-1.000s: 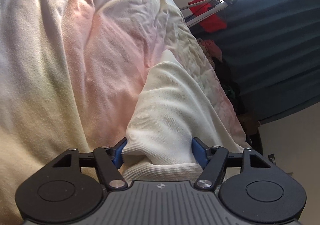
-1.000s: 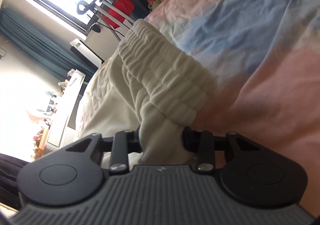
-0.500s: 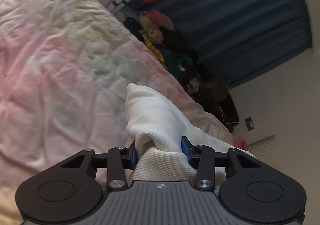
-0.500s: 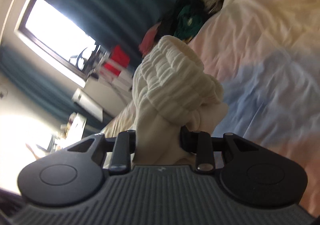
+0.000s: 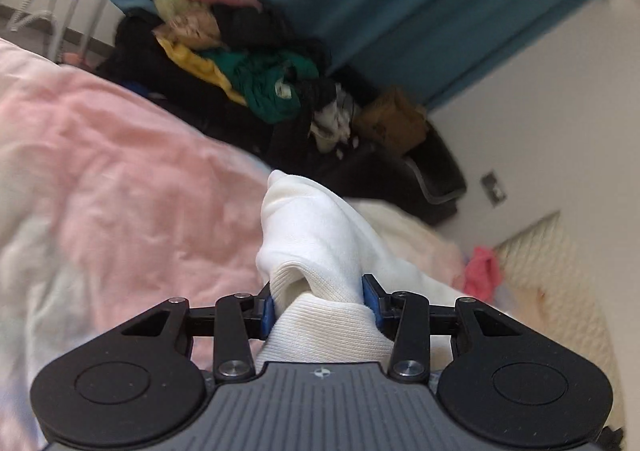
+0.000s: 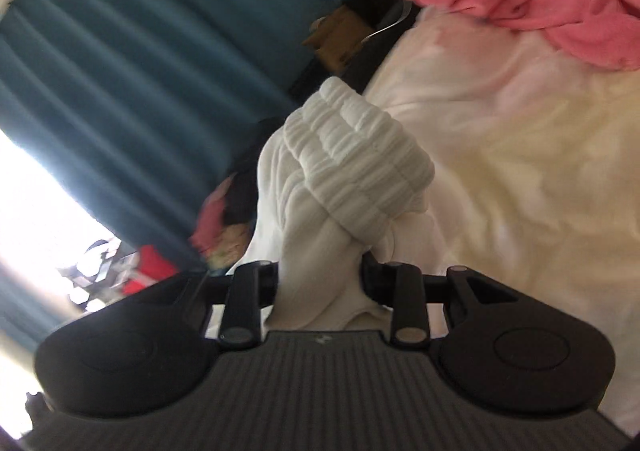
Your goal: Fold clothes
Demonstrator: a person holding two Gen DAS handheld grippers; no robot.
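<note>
Left wrist view showed the left gripper (image 5: 320, 301) and the right gripper (image 6: 320, 275) each clamping a bunch of the white knitted garment (image 5: 316, 235) at lower centre above the pink quilted bedcover (image 5: 120, 179), so the thick bunched fabric could slip from either grip and collapse unfolded.

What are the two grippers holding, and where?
Left gripper pinches the white garment at a ribbed hem; right gripper pinches just below its gathered elastic band.

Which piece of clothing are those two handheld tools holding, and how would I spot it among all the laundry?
Start at the big bed with the pastel pink and cream cover. Just above it, both sets of jaws are shut on a white knitted garment, one end showing a thick gathered waistband. It is the only plain white piece; the pink garment lies loose on the bed and the dark, colourful pile sits beyond it.
</note>
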